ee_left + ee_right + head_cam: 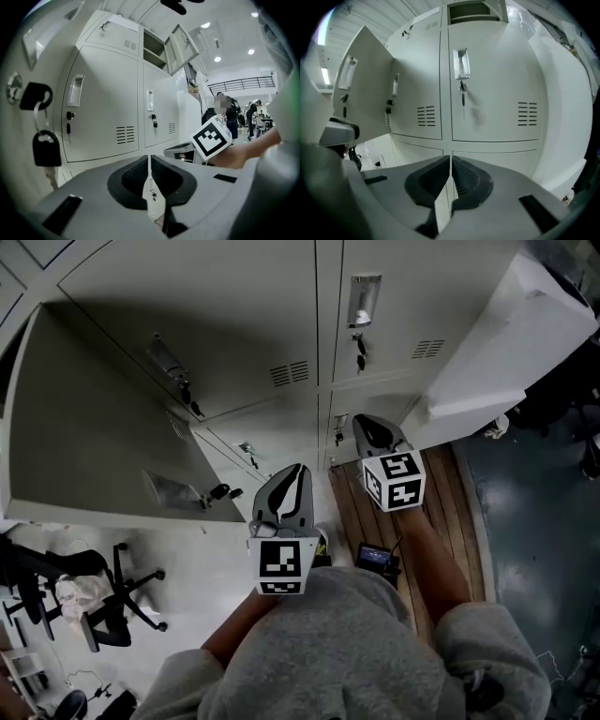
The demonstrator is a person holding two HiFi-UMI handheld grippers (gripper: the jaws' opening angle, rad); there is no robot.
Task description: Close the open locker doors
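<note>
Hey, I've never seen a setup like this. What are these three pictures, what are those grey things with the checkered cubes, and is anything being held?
There is no robot here. A person holds a pair of tongs in each hand. The head view comes from a camera on the person's head, looking down. It shows the left tongs and right tongs pointing toward grey lockers. Each pair of tongs carries a marker cube as part of the tool. The other two pictures come from cameras riding on the tongs themselves. In both, the jaws are together with nothing between them, so nothing is held. One big locker door stands open on the left, and an upper door is open too. Underfoot are wooden boards.
</note>
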